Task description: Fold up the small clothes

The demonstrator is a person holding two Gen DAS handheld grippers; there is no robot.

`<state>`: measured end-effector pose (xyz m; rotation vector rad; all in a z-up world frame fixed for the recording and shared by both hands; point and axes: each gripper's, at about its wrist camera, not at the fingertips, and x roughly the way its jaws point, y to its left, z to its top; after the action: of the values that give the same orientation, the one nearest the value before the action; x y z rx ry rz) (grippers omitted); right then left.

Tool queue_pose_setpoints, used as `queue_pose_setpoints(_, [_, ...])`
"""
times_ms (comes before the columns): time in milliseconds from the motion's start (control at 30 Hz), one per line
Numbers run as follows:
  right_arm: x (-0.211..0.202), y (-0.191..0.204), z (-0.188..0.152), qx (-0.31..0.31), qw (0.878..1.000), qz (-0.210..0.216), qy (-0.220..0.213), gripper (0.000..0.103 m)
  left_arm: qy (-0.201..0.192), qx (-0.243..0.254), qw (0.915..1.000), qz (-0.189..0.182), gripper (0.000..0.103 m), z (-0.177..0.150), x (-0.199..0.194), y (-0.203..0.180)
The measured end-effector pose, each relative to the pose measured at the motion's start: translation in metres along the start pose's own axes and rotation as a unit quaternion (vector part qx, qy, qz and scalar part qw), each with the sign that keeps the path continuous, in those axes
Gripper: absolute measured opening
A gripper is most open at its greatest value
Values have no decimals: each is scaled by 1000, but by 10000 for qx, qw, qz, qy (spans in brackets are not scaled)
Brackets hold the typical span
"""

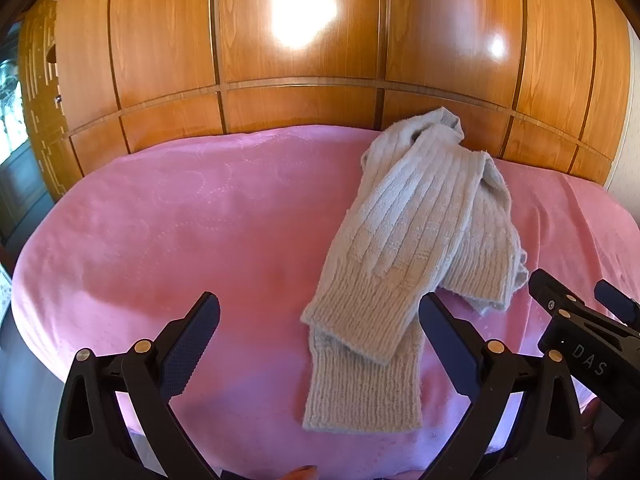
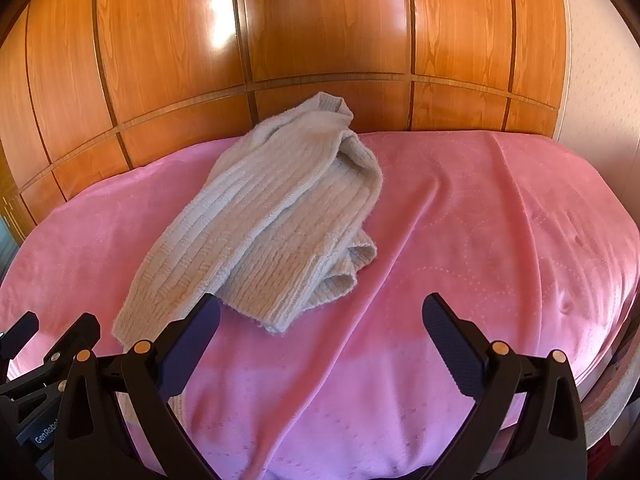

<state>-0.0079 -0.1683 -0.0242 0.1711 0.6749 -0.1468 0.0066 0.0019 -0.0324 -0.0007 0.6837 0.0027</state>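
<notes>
Lying rumpled, pale grey ribbed knit garment [image 1: 416, 236], pink blanket [image 1: 180, 216]

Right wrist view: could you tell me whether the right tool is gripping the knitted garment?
No, the right tool stands open over the pink blanket.

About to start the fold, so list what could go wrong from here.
1. The grey knit garment lies bunched in overlapping layers; a claw may pinch several layers at once.
2. The pink blanket beneath is soft and creased, so a low grab could catch it too.
3. The left claw and right claw sit close together and might collide.
</notes>
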Motion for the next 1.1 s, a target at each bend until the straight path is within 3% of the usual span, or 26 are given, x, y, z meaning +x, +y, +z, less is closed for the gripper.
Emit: queue_pose_setpoints(1100, [0, 9, -2, -233, 9997, 62, -24, 101, 156, -75, 9998, -101, 99, 7, 1, 12])
